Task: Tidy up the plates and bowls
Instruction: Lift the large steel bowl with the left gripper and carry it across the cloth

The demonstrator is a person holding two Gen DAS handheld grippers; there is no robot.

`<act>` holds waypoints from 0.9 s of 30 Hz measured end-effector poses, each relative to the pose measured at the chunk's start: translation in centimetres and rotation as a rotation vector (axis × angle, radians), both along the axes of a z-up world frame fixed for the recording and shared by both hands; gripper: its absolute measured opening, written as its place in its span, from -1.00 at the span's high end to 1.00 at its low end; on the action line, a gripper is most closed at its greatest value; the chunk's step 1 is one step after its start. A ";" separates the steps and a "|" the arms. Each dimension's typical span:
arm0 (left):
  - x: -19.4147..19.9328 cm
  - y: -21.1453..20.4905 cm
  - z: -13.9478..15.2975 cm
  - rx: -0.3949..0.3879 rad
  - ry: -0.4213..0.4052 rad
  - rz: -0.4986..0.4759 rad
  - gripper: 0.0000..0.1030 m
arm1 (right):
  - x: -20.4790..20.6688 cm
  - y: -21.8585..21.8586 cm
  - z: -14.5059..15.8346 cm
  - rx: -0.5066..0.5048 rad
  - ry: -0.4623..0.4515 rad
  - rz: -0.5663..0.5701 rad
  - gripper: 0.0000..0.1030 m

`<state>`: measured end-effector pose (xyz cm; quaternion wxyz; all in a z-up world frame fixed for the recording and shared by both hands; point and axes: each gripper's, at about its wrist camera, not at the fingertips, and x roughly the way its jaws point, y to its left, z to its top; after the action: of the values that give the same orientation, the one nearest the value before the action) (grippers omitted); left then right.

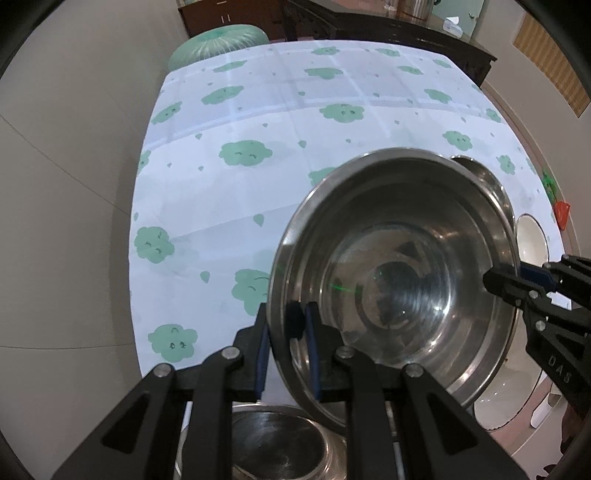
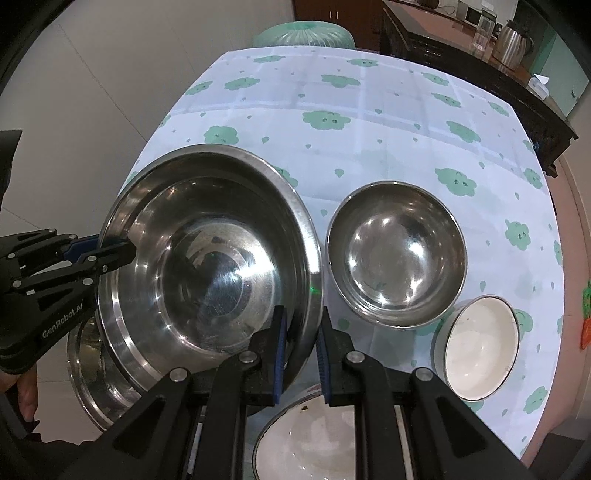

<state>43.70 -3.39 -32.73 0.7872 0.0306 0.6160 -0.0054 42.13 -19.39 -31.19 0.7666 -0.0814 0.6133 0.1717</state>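
A large steel bowl (image 1: 399, 273) (image 2: 207, 273) is held above the table, tilted, by both grippers. My left gripper (image 1: 286, 325) is shut on its left rim; it also shows in the right wrist view (image 2: 114, 254). My right gripper (image 2: 301, 325) is shut on its right rim; it also shows in the left wrist view (image 1: 506, 280). Another steel bowl (image 1: 280, 443) (image 2: 92, 373) sits below it. A medium steel bowl (image 2: 397, 254), a small white bowl (image 2: 478, 349) and a white plate (image 2: 306, 439) rest on the table.
The table has a white cloth with green cloud prints (image 1: 258, 155) (image 2: 369, 122). A green stool (image 2: 306, 35) stands at its far end. A dark sideboard (image 2: 480, 70) with a kettle runs along the right. Floor lies to the left.
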 end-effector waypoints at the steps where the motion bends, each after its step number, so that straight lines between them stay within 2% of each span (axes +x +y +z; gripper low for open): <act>1: -0.1 0.1 0.2 0.000 -0.004 0.002 0.71 | 0.0 0.0 0.2 0.000 -0.004 0.001 0.68; 27: -3.5 3.9 3.6 0.006 -0.047 0.071 0.71 | -2.4 3.6 3.5 0.019 -0.043 0.073 0.67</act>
<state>40.19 0.52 -29.15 0.8012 0.0113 0.5978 0.0250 39.75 -15.77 -27.64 0.7736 -0.1001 0.5917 0.2035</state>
